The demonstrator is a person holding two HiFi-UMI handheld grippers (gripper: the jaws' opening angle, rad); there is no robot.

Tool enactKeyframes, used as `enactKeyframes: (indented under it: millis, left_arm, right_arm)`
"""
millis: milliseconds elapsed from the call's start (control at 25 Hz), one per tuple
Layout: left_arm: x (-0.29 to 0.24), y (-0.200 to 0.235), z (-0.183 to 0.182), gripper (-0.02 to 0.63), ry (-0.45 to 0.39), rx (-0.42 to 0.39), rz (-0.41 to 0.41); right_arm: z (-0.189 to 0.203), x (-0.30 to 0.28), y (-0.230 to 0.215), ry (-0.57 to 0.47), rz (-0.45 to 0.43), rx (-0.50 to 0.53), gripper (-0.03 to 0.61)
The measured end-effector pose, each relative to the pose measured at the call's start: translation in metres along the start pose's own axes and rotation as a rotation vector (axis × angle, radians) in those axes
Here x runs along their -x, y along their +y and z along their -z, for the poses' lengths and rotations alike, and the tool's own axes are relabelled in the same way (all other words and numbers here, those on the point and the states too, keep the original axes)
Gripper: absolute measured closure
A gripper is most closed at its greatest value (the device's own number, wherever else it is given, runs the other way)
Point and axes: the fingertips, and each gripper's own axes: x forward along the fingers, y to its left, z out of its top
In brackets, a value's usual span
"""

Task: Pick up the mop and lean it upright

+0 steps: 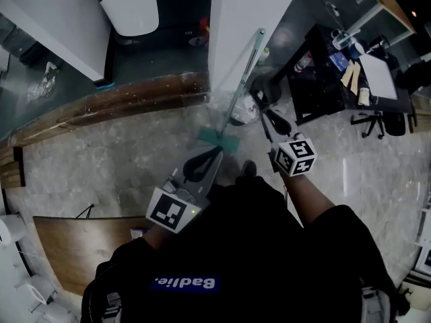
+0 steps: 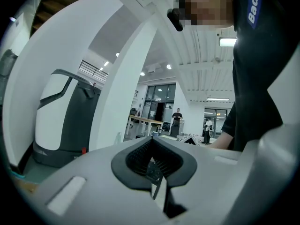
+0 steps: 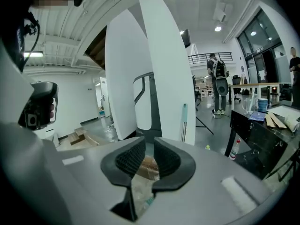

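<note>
Leaning upright against the white pillar (image 1: 249, 5), the mop (image 1: 241, 89) stands with its teal head on the floor, untouched by the left gripper (image 2: 152, 146), whose jaws are pressed together, and by the right gripper (image 3: 149, 151), whose jaws stand narrowly apart and empty.

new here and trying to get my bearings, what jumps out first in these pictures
The mop catches the eye first: its pale handle leans against the white pillar at top centre of the head view, its teal head down on the pale floor. Just below it, the left gripper and right gripper point toward it, neither holding anything. A cluttered black desk sits at the right.
</note>
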Motion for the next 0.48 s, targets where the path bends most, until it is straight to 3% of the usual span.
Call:
enactKeyframes:
  millis: [240, 480]
  left_arm:
    - [0.0, -0.024, -0.006, 0.594, -0.02, -0.015, 0.025]
    - [-0.003, -0.052, -0.006, 0.594, -0.001, -0.039, -0.027]
  right_arm:
    - [0.016, 0.036, 0.033, 0.03, -0.072, 0.001, 0.562]
    - [0.018, 0.067, 0.044, 0.004, -0.146, -0.026, 0.574]
